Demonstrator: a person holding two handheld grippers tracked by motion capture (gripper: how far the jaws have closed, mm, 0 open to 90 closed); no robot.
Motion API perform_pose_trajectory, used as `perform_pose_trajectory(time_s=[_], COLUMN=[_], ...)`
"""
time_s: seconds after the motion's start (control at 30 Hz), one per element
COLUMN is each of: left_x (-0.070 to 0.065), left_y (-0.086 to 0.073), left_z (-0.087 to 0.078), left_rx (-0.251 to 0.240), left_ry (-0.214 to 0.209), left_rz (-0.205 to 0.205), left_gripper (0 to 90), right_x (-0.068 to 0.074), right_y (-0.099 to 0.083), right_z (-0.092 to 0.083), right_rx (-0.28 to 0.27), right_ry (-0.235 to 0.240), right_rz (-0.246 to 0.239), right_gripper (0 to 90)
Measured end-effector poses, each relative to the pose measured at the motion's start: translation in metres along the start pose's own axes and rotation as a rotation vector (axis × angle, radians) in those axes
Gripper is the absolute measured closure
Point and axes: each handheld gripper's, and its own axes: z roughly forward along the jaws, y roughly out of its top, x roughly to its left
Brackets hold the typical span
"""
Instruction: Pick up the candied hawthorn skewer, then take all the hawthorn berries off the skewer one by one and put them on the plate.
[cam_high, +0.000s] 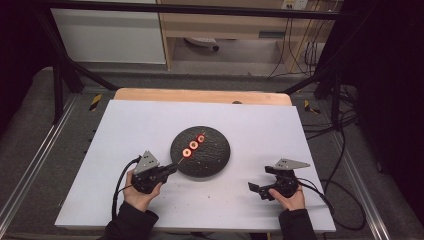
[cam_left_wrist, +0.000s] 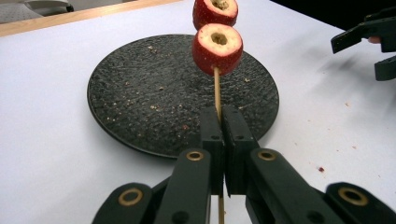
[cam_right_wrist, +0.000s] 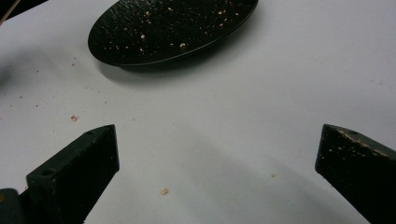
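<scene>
Left gripper (cam_left_wrist: 223, 116), nearest the person's left hand (cam_high: 141, 192): jaws pinched fully together on the bare end of a thin wooden skewer (cam_left_wrist: 217, 91). From the left gripper view the stick runs up out of the jaws and away over the dark round plate (cam_left_wrist: 140, 93). The nearest hollowed red fruit piece (cam_left_wrist: 217, 49) sits a little way up the stick, a second fruit piece (cam_left_wrist: 215, 11) just beyond it. The high view gives three red pieces (cam_high: 193, 145) in a row along the skewer, over the middle of the plate.

Right gripper (cam_high: 261, 191): on the white surface (cam_high: 250, 135), well apart from the plate, jaws spread wide with nothing between them. The right gripper view looks between its jaws at bare surface with scattered crumbs (cam_right_wrist: 164, 191), the plate (cam_right_wrist: 168, 28) farther off.

Handling, my judgement:
- Skewer: light, stiff along its length, thin enough to snap or twist in a pinch grip. The bare end is the right hold, as taken.
- Fruit: soft, wet-looking, cored through; it would bruise or split under the jaws. Load sits far from the grip, so the stick may droop or roll.
- Pieces may slide along the stick if tipped downward; keep it near level.
- If a second hold is needed, take the stick's far end, not the fruit.
- Plate: textured, looks heavy, unlikely to shift.
</scene>
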Motion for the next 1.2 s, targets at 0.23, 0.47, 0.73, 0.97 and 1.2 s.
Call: perform_pose_trajectory(time_s=[0.23,0.47,0.73,0.97,1.2], left_x=[0.004,0.006,0.006,0.006,0.002], left_y=[-0.009,-0.017,-0.019,-0.022,-0.023], left_z=[-0.009,-0.013,-0.017,-0.017,-0.016], left_rx=[-0.015,-0.020,-0.025,-0.024,-0.029], left_ry=[-0.014,-0.037,-0.042,-0.054,-0.062], left_rz=[0.004,-0.001,0.001,0.003,0.014], left_gripper=[87.9,87.9,87.9,87.9,87.9], right_x=[0.009,0.022,0.036,0.054,0.071], right_y=[0.006,0.017,0.031,0.053,0.080], right_z=[0.003,0.013,0.027,0.041,0.057], right_rx=[-0.002,-0.006,-0.004,-0.020,-0.065], right_ry=[0.007,0.024,0.034,0.047,0.091], right_rz=[-0.008,-0.022,-0.039,-0.060,-0.060], right_gripper=[0.5,0.5,0.6,0.7,2.8])
